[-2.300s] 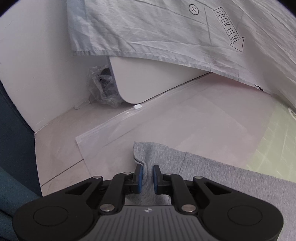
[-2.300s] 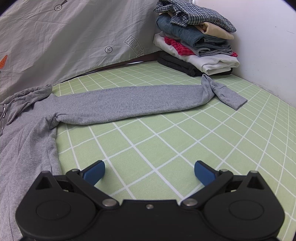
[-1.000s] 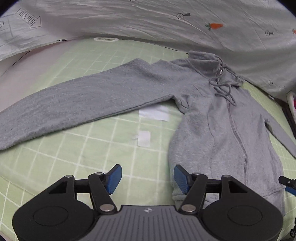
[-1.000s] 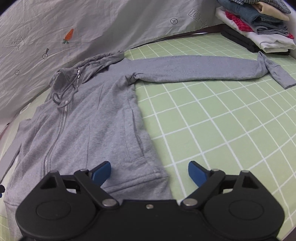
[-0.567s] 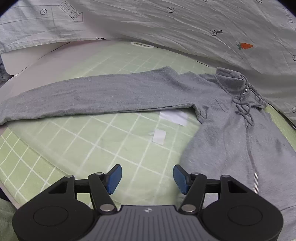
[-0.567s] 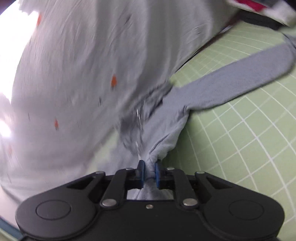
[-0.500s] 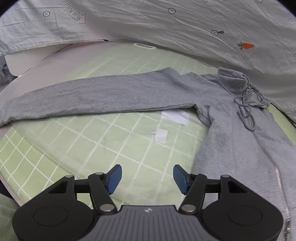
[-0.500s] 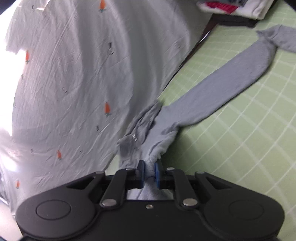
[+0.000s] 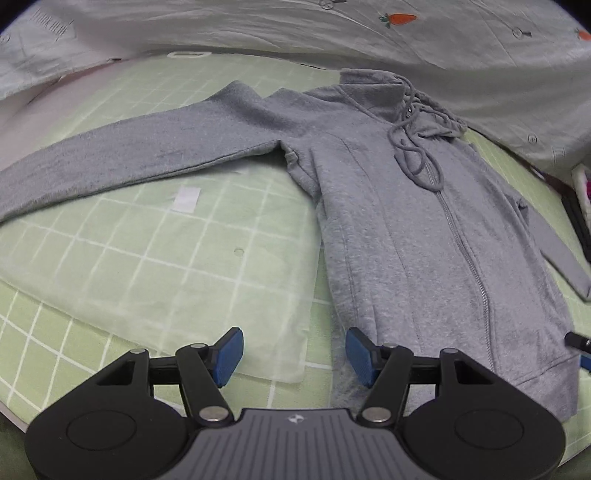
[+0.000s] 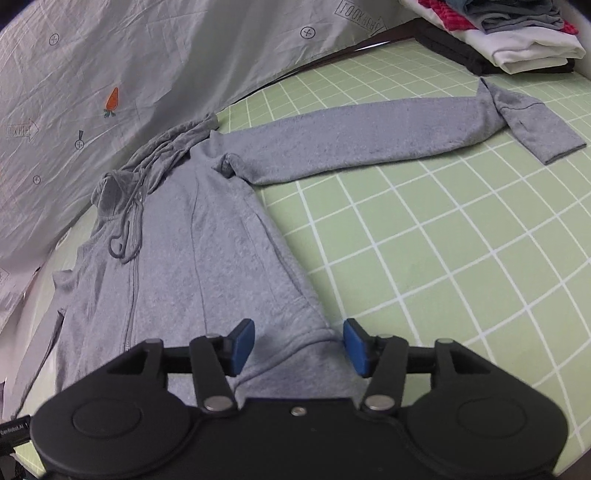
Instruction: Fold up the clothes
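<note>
Down at the hem, the right gripper [image 10: 298, 346] has its blue pads parted and its jaws are opening; the bottom corner of the grey hoodie [image 10: 207, 258] lies between the pads, but neither pad presses on it. The left gripper [image 9: 293, 356] stands with its jaws spread about halfway, and nothing is pinched: the left pad hangs over a clear plastic bag [image 9: 155, 291], the right pad sits just at the hoodie's other bottom corner without closing on the cloth.

Outward from the pads, the hoodie lies flat, front up and zipped, on a green checked mat [image 10: 461, 240]. Its hood is bunched at the far end against a hanging pale sheet [image 10: 147, 66] printed with small carrots and arrows, and the drawstring [image 9: 413, 158] loops loosely over the chest. Both sleeves stretch straight out to the sides. In the right wrist view one sleeve [image 10: 369, 136] runs toward the far right, with its cuff turned down at an angle. In the left wrist view the other sleeve [image 9: 122, 155] runs off to the left edge.

The plastic bag lies flat on the mat just beside the hoodie's body and below that sleeve; the mat's grid shows through it, and whether anything is inside cannot be told.

At the far right corner a stack of folded clothes [image 10: 517, 33] sits on the mat, well apart from the hoodie's body and near the turned cuff.
</note>
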{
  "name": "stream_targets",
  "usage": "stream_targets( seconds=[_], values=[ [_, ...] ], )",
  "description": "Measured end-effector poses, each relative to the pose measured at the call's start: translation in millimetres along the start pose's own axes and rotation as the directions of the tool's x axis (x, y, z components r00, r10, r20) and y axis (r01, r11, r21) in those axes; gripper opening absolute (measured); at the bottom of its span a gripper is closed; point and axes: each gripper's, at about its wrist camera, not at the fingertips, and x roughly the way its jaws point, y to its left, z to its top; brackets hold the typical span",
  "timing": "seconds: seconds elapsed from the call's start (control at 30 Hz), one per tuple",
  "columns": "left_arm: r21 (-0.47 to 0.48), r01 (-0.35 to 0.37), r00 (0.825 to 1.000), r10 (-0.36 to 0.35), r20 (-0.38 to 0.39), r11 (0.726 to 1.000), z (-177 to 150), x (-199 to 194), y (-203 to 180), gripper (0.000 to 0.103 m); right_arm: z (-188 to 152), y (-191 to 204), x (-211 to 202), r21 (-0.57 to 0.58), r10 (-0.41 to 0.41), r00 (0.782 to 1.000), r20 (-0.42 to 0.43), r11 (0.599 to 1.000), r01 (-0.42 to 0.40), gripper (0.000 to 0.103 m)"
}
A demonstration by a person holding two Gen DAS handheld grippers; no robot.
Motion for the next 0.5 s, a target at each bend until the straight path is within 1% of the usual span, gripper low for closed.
stream_targets(
  seconds=[0.07,0.1,0.17,0.2,0.23,0.3,0.37,0.43,0.47,0.5],
  values=[
    [-0.098,0.061,0.998,-0.061,-0.001,0.993,1.5,-3.7,13.7,0.062,-2.8,-0.5,0.3,-0.009,0.008,1.0,-0.013,1.0,-0.008,0.057],
    [-0.142,0.098,0.995,-0.098,0.003,0.985,0.1,-6.1,20.3,0.062,-3.5,-1.0,-0.5,-0.013,0.011,1.0,-0.015,1.0,-0.012,0.057],
    [-0.205,0.186,0.982,-0.186,0.016,0.961,-2.7,-9.0,29.1,0.062,-4.5,-2.4,-1.8,-0.017,0.018,1.0,-0.018,1.0,-0.018,0.056],
    [-0.228,0.231,0.972,-0.232,0.023,0.946,-3.6,-9.1,30.7,0.062,-4.5,-3.6,-2.0,-0.016,0.021,1.0,-0.019,1.0,-0.022,0.055],
    [-0.237,0.253,0.966,-0.256,0.02,0.938,-4.1,-7.6,29.5,0.062,-4.4,-4.7,-2.2,-0.015,0.024,1.0,-0.02,1.0,-0.025,0.055],
    [-0.225,0.249,0.966,-0.257,-0.009,0.942,-4.4,-1.2,21.2,0.062,-4.3,-6.5,-2.4,-0.013,0.029,0.999,-0.021,0.999,-0.03,0.054],
    [-0.18,0.208,0.975,-0.219,-0.042,0.962,-3.8,6.2,10.1,0.062,-4.4,-6.0,-2.4,-0.019,0.029,0.999,-0.022,0.999,-0.029,0.054],
    [-0.136,0.188,0.979,-0.196,-0.049,0.973,-3.4,9.3,0.5,0.061,-4.6,-5.6,-2.4,-0.027,0.029,0.999,-0.025,0.999,-0.03,0.053],
    [-0.124,0.189,0.979,-0.197,-0.057,0.974,-2.4,10.5,-3.3,0.049,-4.7,-5.9,-2.3,-0.03,0.03,0.999,-0.027,0.999,-0.031,0.05],
    [-0.12,0.189,0.978,-0.198,-0.069,0.975,-1.0,11.5,-6.2,0.036,-4.7,-6.6,-2.2,-0.03,0.03,0.999,-0.031,0.999,-0.031,0.04]
  ],
)
